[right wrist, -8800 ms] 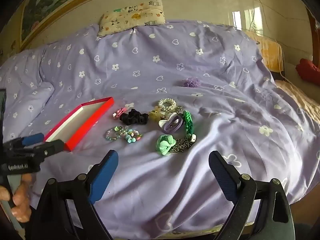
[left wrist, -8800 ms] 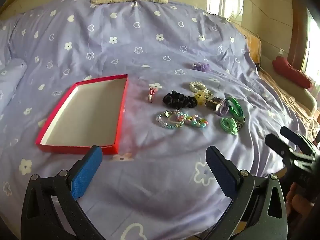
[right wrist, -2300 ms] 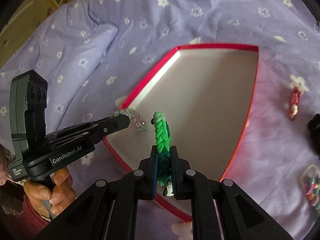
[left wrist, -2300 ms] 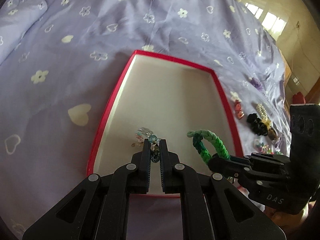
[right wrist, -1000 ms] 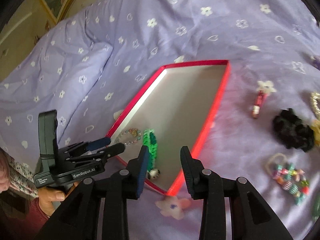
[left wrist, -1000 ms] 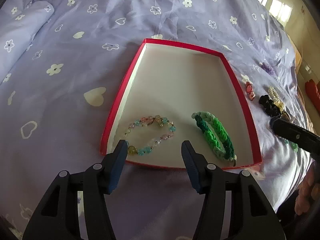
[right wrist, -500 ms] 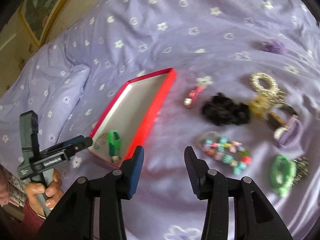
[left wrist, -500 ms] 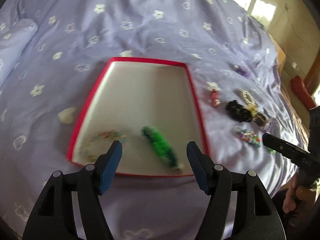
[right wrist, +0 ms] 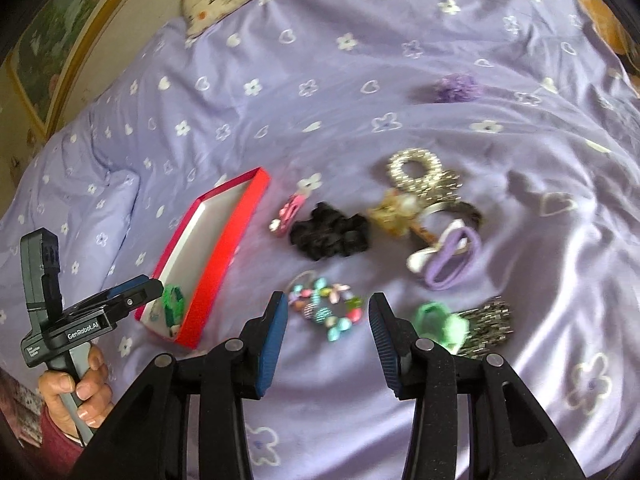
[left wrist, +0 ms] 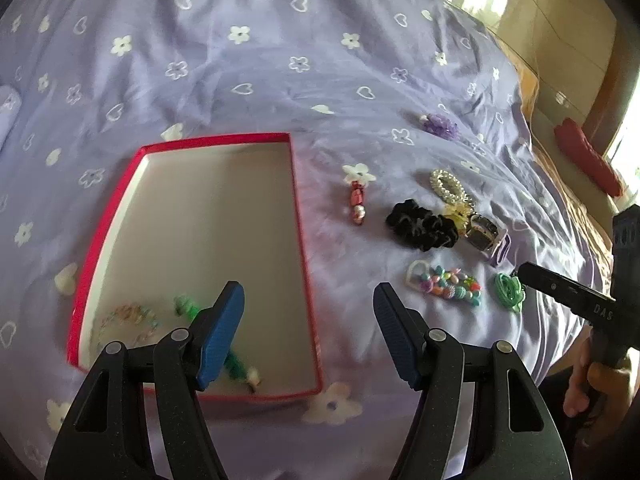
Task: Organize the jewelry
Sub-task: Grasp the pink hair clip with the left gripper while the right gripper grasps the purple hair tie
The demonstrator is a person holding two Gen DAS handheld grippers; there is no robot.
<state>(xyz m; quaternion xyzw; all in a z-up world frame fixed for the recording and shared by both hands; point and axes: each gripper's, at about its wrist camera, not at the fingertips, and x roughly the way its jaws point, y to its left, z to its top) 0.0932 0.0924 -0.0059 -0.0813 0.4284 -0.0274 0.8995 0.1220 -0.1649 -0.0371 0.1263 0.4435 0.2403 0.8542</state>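
Purple bedding (left wrist: 280,60) carries a red box (left wrist: 298,216) holding two bracelets near its front edge — other jewelry lies beside it. Both tools gape, empty: left tool (left wrist: 308,336), right tool (right wrist: 326,326) over the bead bracelet (right wrist: 326,310). Best to descend straight — pinch one strand, not the sheet.

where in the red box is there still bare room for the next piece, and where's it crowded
Most of the red box floor is bare: the whole far part up to the far rim. Its near end is crowded by the clear beaded bracelet and green braided bracelet. Outside, a bare strip of bedspread runs between the box wall and the black scrunchie.
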